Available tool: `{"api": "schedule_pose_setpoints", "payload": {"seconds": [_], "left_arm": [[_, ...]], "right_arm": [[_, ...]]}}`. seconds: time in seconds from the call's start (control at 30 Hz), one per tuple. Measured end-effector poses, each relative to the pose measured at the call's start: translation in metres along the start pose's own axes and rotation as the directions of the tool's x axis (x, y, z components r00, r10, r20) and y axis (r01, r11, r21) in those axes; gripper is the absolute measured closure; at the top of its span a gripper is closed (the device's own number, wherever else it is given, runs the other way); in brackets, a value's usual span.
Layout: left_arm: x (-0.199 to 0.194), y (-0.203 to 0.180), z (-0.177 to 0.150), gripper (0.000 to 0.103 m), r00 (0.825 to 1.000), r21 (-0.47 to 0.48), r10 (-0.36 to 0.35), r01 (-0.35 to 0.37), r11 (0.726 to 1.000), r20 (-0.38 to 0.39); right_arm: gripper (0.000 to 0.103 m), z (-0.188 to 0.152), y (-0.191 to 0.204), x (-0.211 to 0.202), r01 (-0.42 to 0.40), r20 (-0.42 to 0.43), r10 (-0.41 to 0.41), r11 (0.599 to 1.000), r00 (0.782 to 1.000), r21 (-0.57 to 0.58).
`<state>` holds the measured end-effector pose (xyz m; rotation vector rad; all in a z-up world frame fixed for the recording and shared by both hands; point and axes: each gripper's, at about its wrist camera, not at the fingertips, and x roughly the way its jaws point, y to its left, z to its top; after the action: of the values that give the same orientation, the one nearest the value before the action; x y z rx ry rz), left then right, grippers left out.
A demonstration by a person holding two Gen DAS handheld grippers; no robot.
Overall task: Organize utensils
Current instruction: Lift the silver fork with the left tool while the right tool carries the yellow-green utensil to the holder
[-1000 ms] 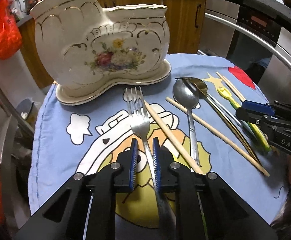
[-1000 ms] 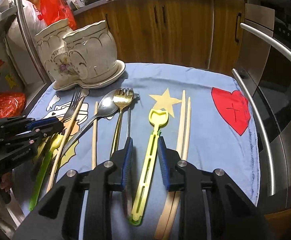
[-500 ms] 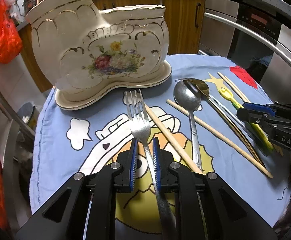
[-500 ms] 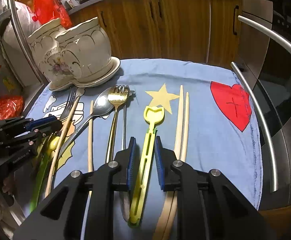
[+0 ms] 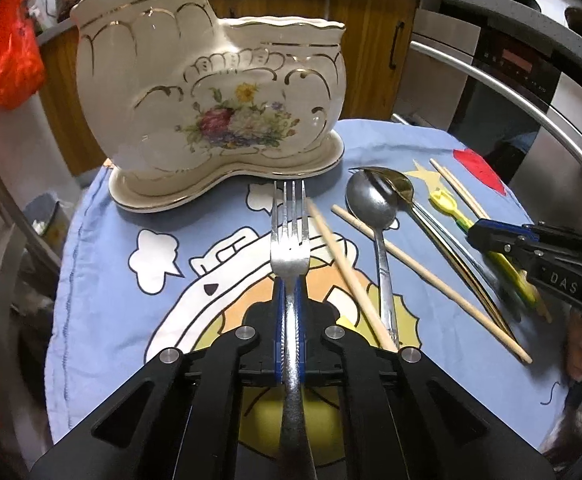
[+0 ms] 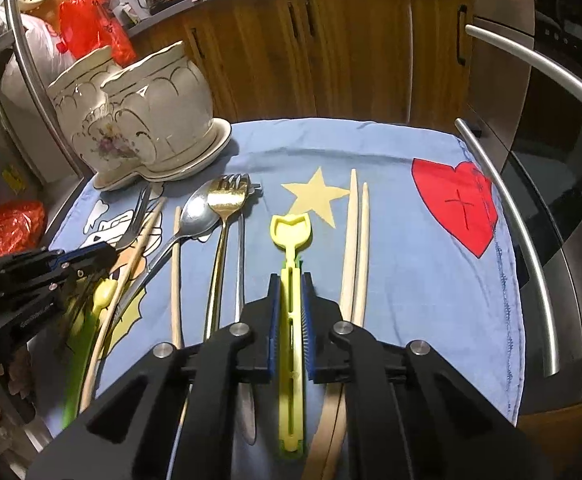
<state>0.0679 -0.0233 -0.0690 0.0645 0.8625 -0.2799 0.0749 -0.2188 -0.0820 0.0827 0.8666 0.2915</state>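
Now my left claw (image 5: 289, 320) grips the fork (image 5: 290, 236), the right claw (image 6: 290, 320) has just closed on the yellow tongs (image 6: 291, 240); next I'd lift both toward the ceramic holder (image 5: 211, 92).

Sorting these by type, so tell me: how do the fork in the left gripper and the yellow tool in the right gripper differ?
The fork is shiny metal; the yellow tool is plastic. The fork ends in tines; the yellow tool ends in a flat, shovel-like head. The fork's handle is solid; the yellow tool's is slotted. Shared: each is clamped by its handle between shut blue pads, fork in the left gripper, tool in the right gripper, heads pointing away over the blue cloth.
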Motion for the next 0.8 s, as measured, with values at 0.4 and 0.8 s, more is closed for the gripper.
{"api": "schedule_pose_setpoints", "payload": {"seconds": [0.4,0.8], "left_arm": [[-0.039,0.020,0.002,0.098,0.988,-0.033,-0.084,0.089,0.995,0.133],[-0.074,0.015,-0.003,0.098,0.970,0.006,-0.126,0.127,0.992,0.209]], "right_arm": [[0.093,0.014,0.012,-0.039,0.004,0.169,-0.007,1.000,0.986,0.018],[0.093,0.023,0.032,-0.057,-0.030,0.247,0.028,1.000,0.969,0.005]]}}
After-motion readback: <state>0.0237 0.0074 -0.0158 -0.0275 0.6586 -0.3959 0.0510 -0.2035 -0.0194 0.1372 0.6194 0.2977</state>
